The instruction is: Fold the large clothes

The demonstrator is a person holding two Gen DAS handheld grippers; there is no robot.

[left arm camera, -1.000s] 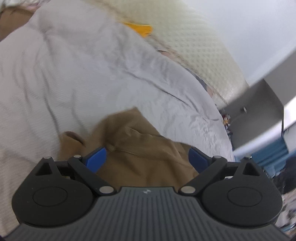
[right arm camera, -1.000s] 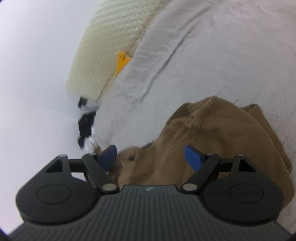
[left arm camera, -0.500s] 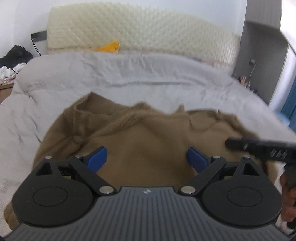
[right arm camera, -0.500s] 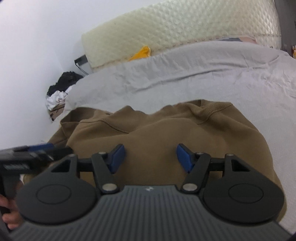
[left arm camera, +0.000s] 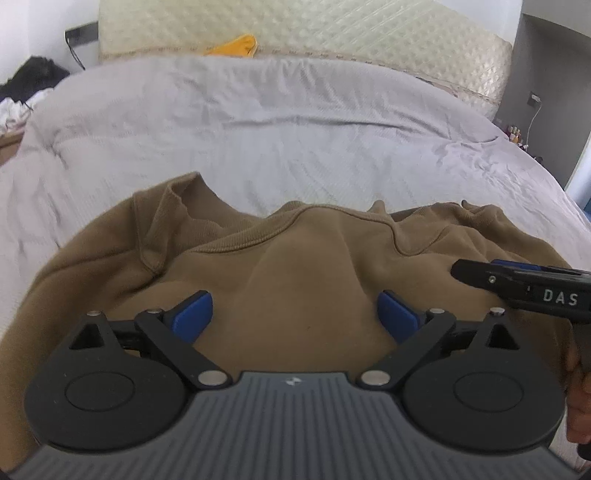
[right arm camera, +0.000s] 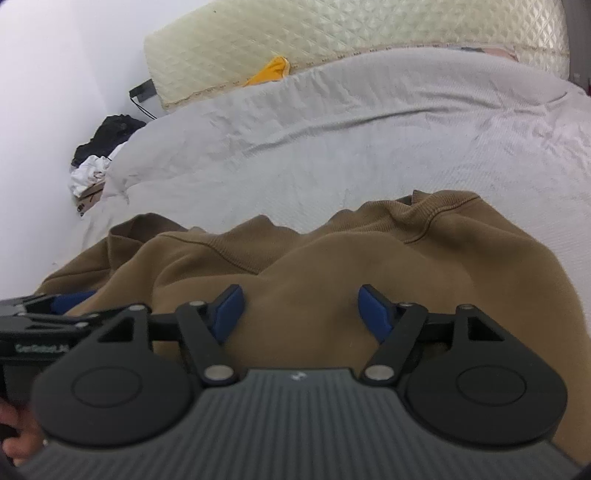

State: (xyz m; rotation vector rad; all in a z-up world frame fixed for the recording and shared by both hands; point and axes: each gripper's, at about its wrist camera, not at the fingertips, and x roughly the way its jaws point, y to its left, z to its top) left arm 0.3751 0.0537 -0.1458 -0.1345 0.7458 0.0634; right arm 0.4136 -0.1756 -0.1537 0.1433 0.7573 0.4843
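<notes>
we note the grey bed cover (left arm camera: 295,147) serves as our folding surface. the brown sweatshirt (left arm camera: 314,288) lies rumpled at its near edge. left gripper (left arm camera: 295,314) hangs wide, empty; right gripper (right arm camera: 299,308) is opening, pads clear of cloth, likely seeking the hem.

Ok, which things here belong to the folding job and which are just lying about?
Job: brown sweatshirt, left gripper, right gripper, its jaws opening, grey bedspread.
Lying about: yellow cloth, dark and white clothes pile, quilted headboard.
</notes>
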